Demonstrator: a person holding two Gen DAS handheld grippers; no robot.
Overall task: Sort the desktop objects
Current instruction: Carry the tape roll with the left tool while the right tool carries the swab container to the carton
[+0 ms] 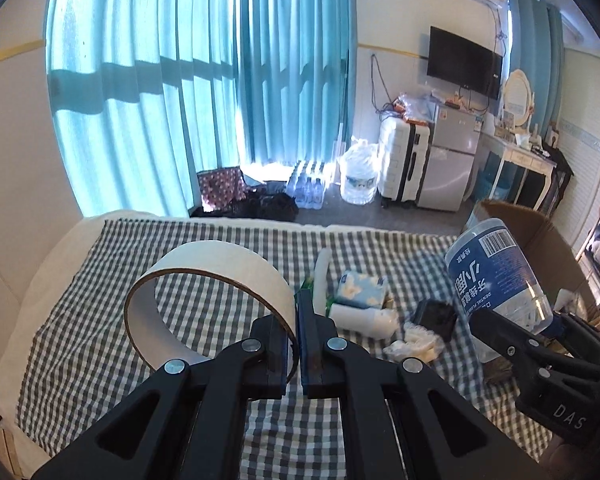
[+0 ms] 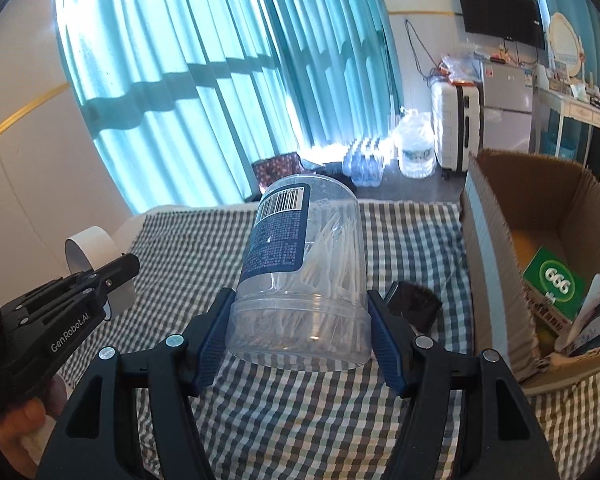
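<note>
The left tongs (image 1: 296, 344) are pressed together on the wall of a white tape roll (image 1: 216, 276), holding it upright in the air above the left half of the bed (image 1: 80, 280) and its checked cloth. The right tongs (image 2: 300, 320) pinch a clear jar of dental floss picks (image 2: 300, 264) by its lid end, lifted and tilted over the bed's right side. Just beside it, at the bed's right edge, stands an open cardboard box (image 2: 496, 248) with a green packet (image 2: 556, 284) inside. A tissue pack (image 1: 362, 288) lies mid-bed.
</note>
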